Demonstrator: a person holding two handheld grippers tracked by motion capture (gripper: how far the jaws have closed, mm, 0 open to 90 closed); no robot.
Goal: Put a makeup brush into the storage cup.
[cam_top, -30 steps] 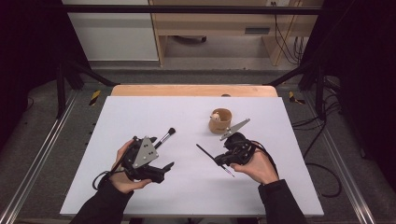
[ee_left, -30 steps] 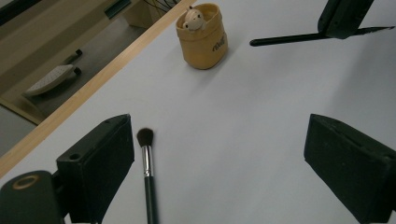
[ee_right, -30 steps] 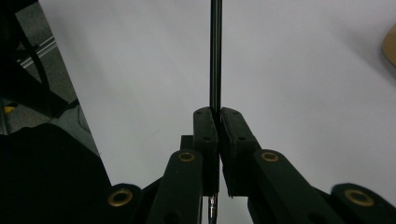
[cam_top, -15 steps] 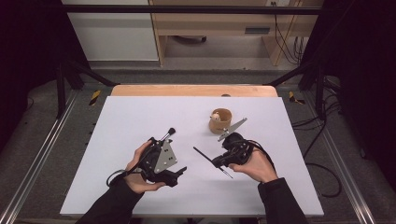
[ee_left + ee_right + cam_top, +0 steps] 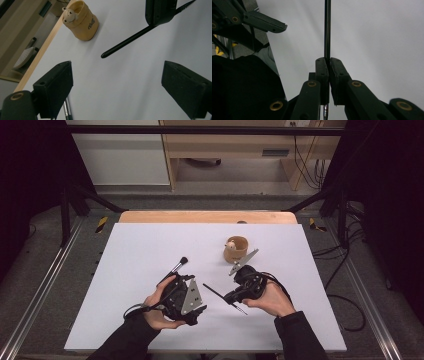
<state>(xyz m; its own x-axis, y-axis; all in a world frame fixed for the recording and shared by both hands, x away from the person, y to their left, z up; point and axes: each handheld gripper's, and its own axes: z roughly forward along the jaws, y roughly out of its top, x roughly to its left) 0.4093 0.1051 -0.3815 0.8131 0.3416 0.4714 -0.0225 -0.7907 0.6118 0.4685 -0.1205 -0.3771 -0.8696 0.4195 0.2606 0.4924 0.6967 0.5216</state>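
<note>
Black left gripper (image 5: 196,312) has swung closer toward the held thin brush (image 5: 218,295).

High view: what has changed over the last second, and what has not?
The left gripper has slid right across the table, toward the right gripper, away from the makeup brush lying on the table. The right gripper stays shut on its thin black brush, barely shifted. The tan cup has not moved.
</note>
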